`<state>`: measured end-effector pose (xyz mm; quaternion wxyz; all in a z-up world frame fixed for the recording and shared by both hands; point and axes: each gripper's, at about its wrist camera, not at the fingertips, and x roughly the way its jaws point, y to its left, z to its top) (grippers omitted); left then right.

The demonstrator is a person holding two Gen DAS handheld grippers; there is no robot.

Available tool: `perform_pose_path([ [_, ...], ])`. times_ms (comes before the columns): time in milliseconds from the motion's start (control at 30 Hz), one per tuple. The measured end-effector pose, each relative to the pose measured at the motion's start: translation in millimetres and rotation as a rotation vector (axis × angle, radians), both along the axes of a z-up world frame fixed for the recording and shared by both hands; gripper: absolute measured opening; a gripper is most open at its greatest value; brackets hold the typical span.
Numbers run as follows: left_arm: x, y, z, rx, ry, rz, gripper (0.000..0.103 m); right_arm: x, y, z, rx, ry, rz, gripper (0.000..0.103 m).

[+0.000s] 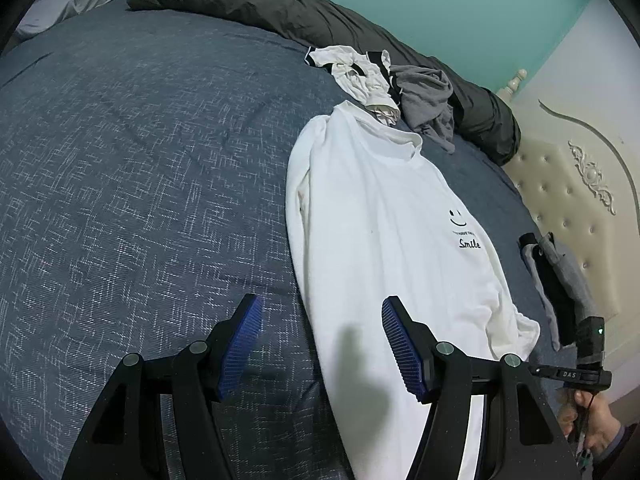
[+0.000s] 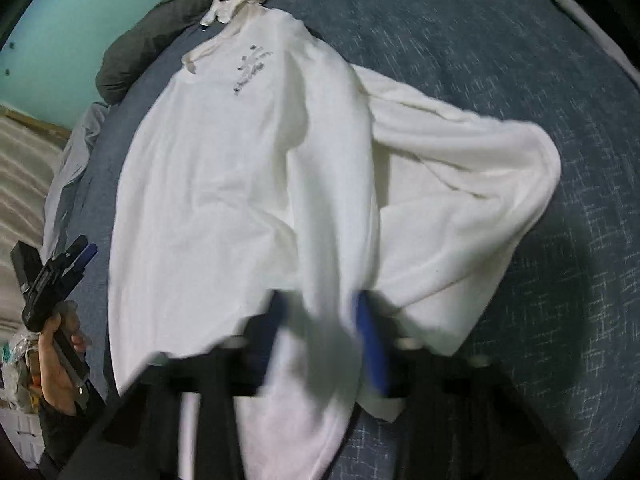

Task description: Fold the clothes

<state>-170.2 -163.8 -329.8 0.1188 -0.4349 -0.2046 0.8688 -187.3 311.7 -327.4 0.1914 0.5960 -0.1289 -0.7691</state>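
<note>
Jaws, left gripper [image 1: 322, 344]: spread wide, nothing between the blue pads, hovering over the near left edge of the white T-shirt [image 1: 384, 216].
Jaws, right gripper [image 2: 324, 332]: blurred; blue pads either side of a raised ridge of shirt fabric, seemingly pinching it.
White T-shirt: spread flat on the blue bedspread [image 1: 140, 152], collar toward the far edge, smiley and "Smile" print up; one sleeve bunched beside the body.
Waiting pile: crumpled white garment [image 1: 356, 74] and grey garment [image 1: 428, 108], beyond the collar, against the dark duvet [image 1: 280, 12].
Headboard [image 1: 568, 184]: cream, tufted.
</note>
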Motion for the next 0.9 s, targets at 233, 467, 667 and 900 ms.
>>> perform_pose_path([
  [233, -0.5, -1.3, 0.2, 0.005, -0.001, -0.002, 0.067, -12.0, 23.4, 49.4, 0.041, 0.132, -0.015, 0.005],
  [467, -1.3, -3.8, -2.0, 0.002, -0.009, -0.001, 0.067, -36.4, 71.3, 104.0, 0.172, 0.255, -0.072, 0.000],
  [667, -5.4, -0.8, -5.0, 0.006, -0.019, -0.010, 0.067, -62.5, 84.8, 133.9, 0.211, 0.308, -0.135, 0.000],
  [900, -3.9, 5.0, -9.4, -0.002, -0.033, -0.038, 0.067, -50.5, 82.5, 84.3, 0.150, 0.147, -0.115, 0.009],
])
